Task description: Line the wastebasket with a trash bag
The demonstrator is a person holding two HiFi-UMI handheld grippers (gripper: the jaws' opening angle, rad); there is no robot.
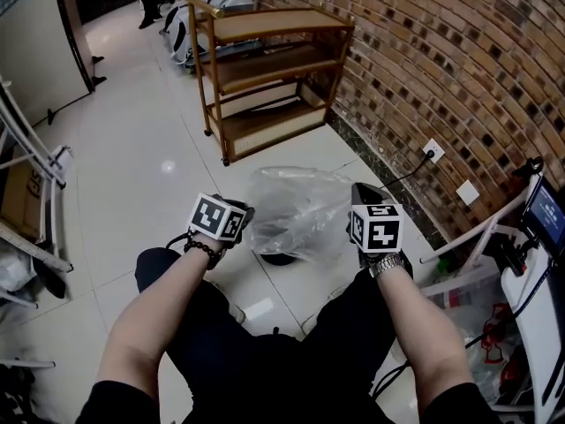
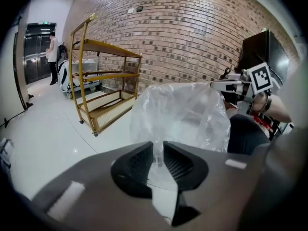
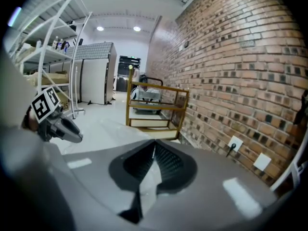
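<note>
A clear plastic trash bag (image 1: 296, 210) hangs puffed out between my two grippers, above a dark round wastebasket (image 1: 279, 259) that shows only under the bag's lower edge. My left gripper (image 1: 245, 217) holds the bag's left side. In the left gripper view its jaws (image 2: 158, 159) are shut on a fold of the film, and the bag (image 2: 180, 114) billows beyond them. My right gripper (image 1: 360, 194) is at the bag's right edge, jaws (image 3: 153, 150) shut with thin film pinched between the pads. From the left gripper view, the right gripper (image 2: 226, 84) grips the bag's far rim.
A wooden shelf trolley (image 1: 265, 69) stands ahead along the brick wall (image 1: 441, 51), which has a socket (image 1: 433, 151) with a cord. A white rack (image 1: 35, 175) is at left, and a stand with a screen (image 1: 538, 228) at right. A person (image 2: 51, 57) stands far off.
</note>
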